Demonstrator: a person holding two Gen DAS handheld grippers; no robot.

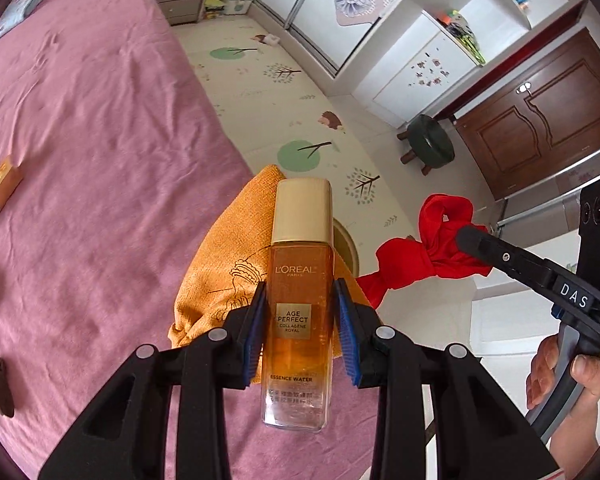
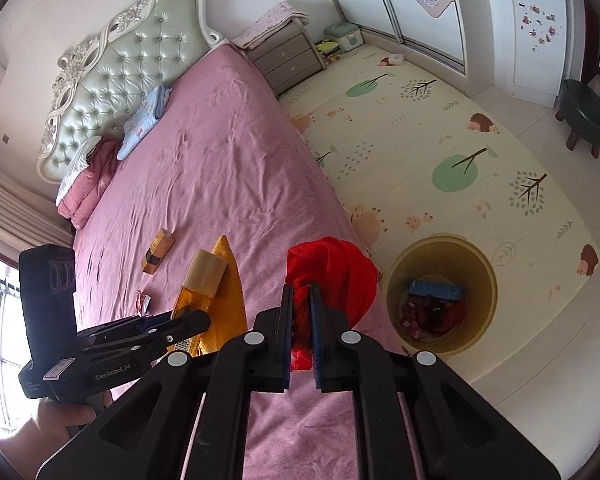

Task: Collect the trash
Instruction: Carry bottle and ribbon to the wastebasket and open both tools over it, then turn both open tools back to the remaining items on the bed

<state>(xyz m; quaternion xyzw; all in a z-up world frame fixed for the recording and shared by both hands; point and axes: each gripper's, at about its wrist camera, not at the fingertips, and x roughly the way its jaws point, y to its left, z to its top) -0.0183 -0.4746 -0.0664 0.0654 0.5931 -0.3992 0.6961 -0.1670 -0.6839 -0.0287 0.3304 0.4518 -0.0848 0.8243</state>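
My left gripper (image 1: 300,312) is shut on an amber L'Oreal bottle (image 1: 298,320) with a cream cap, held above the pink bed. The bottle also shows in the right wrist view (image 2: 196,292). My right gripper (image 2: 300,312) is shut on a bunched red cloth (image 2: 332,276), held near the bed's edge; the cloth also shows in the left wrist view (image 1: 440,248). A yellow trash bin (image 2: 480,304) stands on the floor mat to the right of the bed, with a blue box and red scraps inside.
An orange cloth (image 1: 228,260) lies on the bed under the bottle. An orange box (image 2: 158,256), a small wrapper (image 2: 142,302) and a brown item (image 1: 2,386) lie on the bed. A green stool (image 2: 586,116), nightstand (image 2: 288,58) and wardrobes stand farther off.
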